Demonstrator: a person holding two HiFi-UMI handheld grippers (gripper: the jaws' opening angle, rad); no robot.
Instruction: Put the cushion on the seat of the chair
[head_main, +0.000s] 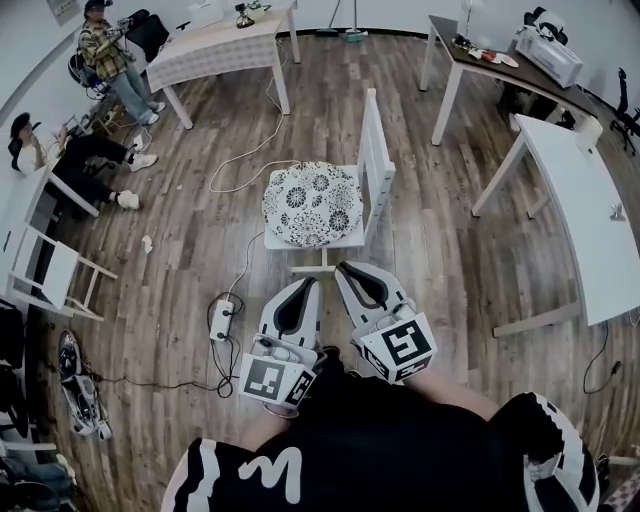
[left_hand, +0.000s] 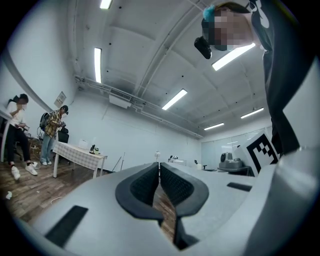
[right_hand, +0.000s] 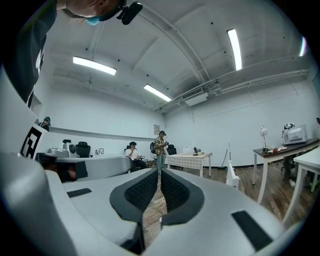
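- The left gripper (head_main: 305, 288) and the right gripper (head_main: 350, 272) were held side by side just in front of the person, each clenched with jaws together and nothing between them, as the left gripper view (left_hand: 159, 166) and the right gripper view (right_hand: 160, 172) showed.
- The patterned round cushion (head_main: 312, 203) lay on the seat of the white chair (head_main: 375, 150), just beyond the gripper tips and apart from them.
- Bare wooden floor (head_main: 450, 260) surrounded the chair; a power strip (head_main: 221, 320) lay near left, a white table (head_main: 590, 220) stood right, and a cloth-covered table (head_main: 215, 45) far left.
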